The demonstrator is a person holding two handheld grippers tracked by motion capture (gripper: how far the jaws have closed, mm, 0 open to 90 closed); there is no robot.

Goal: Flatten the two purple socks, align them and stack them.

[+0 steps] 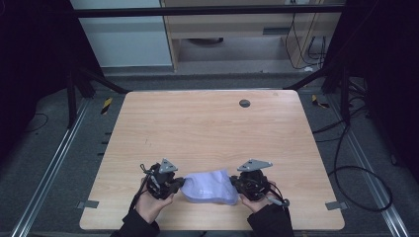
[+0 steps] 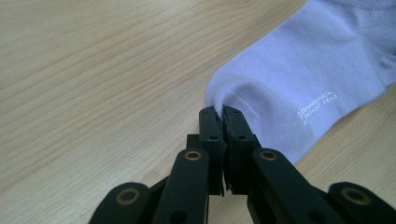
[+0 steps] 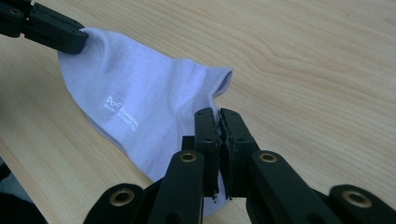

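Note:
A pale lilac sock (image 1: pixel 210 187) with small white lettering lies near the table's front edge, stretched between both grippers. My left gripper (image 1: pixel 177 183) is shut on the sock's toe end (image 2: pixel 224 100), the fabric pinched between its black jaws (image 2: pixel 219 112). My right gripper (image 1: pixel 236 185) is shut on the sock's heel side (image 3: pixel 205 116), below the open cuff (image 3: pixel 224 79). In the right gripper view the left gripper (image 3: pixel 81 39) shows at the top left, clamped on the sock's far tip.
The light wooden table (image 1: pixel 207 128) has a round dark cable hole (image 1: pixel 244 103) near its far edge. Dark frame legs and cables lie on the grey floor beside the table. The person's hands and dark sleeves come in at the bottom.

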